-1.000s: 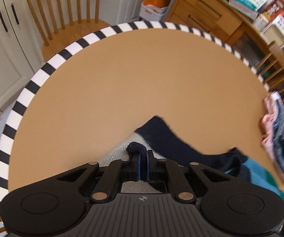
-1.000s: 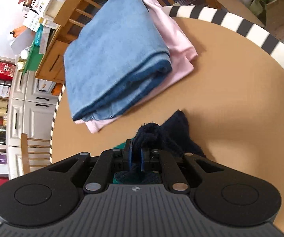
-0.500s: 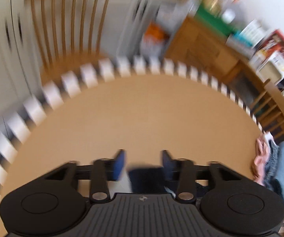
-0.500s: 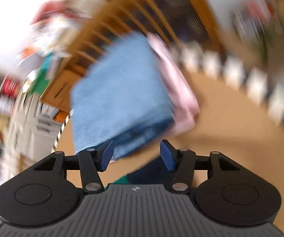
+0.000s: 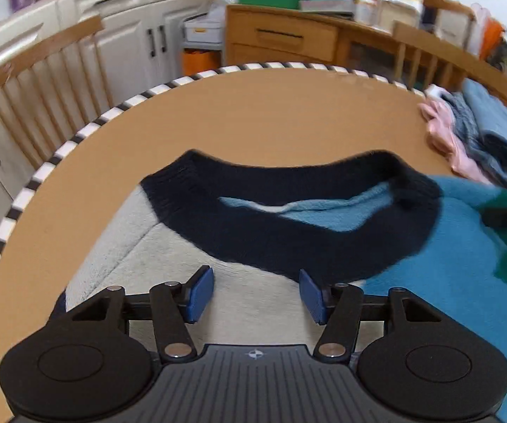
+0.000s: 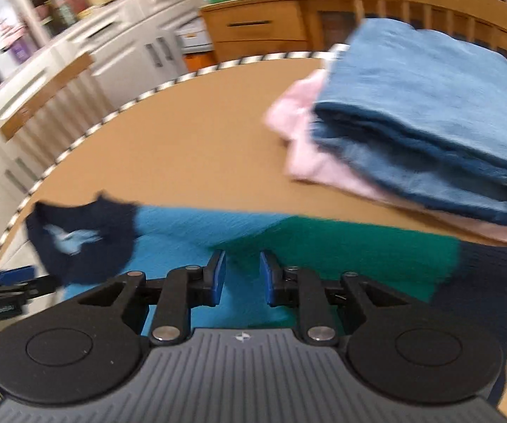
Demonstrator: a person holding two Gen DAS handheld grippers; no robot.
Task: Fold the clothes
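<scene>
A colour-block knit sweater [image 5: 429, 275] lies flat on the round brown table [image 5: 253, 116], with a navy collar [image 5: 288, 232], a cream panel [image 5: 168, 264], blue and green panels. My left gripper [image 5: 257, 294] is open and empty just above the cream panel below the collar. In the right wrist view the sweater [image 6: 197, 239] shows blue, green and navy parts. My right gripper [image 6: 242, 276] is open and empty over the blue-green seam. The left gripper also shows at that view's left edge [image 6: 3, 282].
A folded stack of a blue garment [image 6: 429, 105] on a pink one [image 6: 309, 130] sits at the table's far right; it also shows in the left wrist view [image 5: 482, 137]. Wooden chairs [image 5: 42, 88], white cabinets and a wooden sideboard [image 5: 281, 38] ring the striped table edge.
Both grippers were shut on the navy collar, then opened and let it go. Both have pulled back and up, and the sweater now lies spread flat.
</scene>
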